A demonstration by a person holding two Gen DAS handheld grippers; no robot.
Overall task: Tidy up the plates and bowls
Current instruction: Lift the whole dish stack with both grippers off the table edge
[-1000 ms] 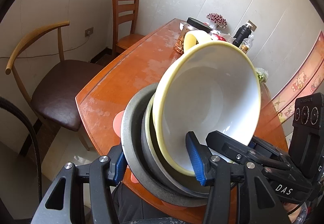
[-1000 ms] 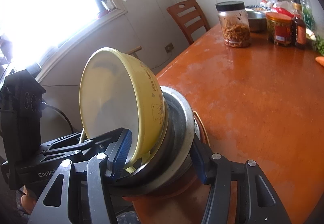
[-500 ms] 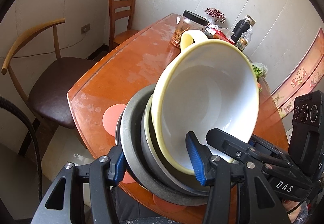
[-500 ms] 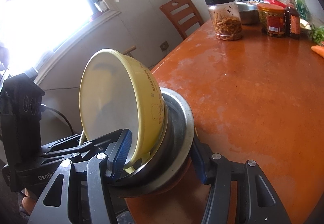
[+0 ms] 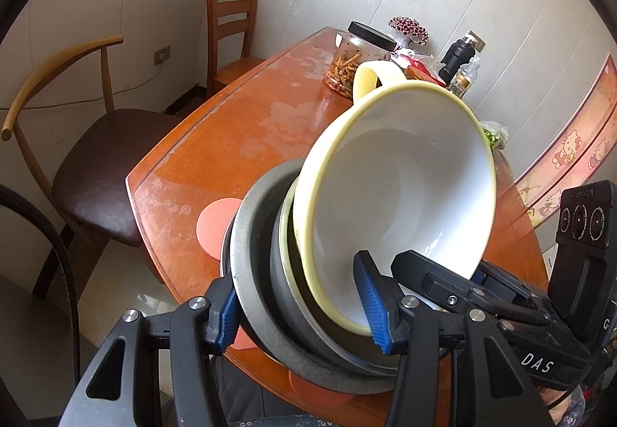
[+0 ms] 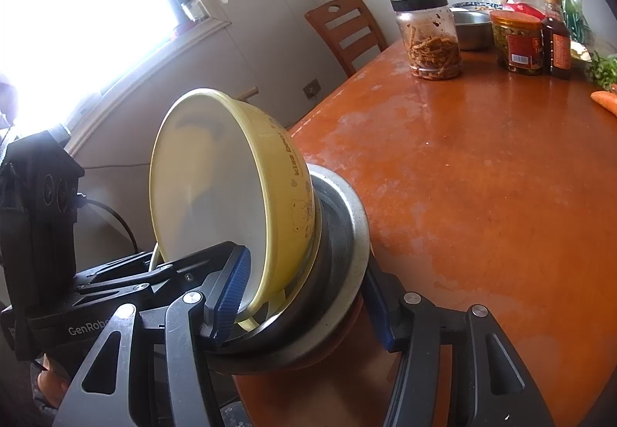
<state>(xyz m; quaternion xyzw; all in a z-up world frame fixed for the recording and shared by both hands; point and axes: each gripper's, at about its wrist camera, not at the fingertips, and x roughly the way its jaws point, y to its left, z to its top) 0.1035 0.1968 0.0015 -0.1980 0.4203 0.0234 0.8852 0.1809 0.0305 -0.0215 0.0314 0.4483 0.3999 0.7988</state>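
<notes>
A tilted stack of dishes is held between both grippers over the near corner of the orange table [image 5: 246, 126]. It holds a yellow bowl with a white inside [image 5: 401, 195] [image 6: 216, 195], a grey plate [image 5: 250, 272] [image 6: 343, 245] and orange plates [image 5: 216, 222] behind. My left gripper [image 5: 302, 305] is shut on the stack's rim, one finger inside the bowl, one behind the grey plate. My right gripper [image 6: 308, 299] is shut on the opposite rim the same way. Each gripper shows in the other's view.
At the table's far end stand a black-lidded jar [image 6: 432, 37], a steel bowl [image 6: 472, 26], a red-labelled jar [image 6: 516, 41], sauce bottles [image 6: 555, 37], greens and a carrot [image 6: 605, 101]. Two chairs [image 5: 96, 141] [image 5: 231, 26] stand left of the table. A window [image 6: 88, 10] is at left.
Both grippers and the stack have moved back and slightly up from the table; the table corner and an orange plate behind the stack show more. The grips have not changed.
</notes>
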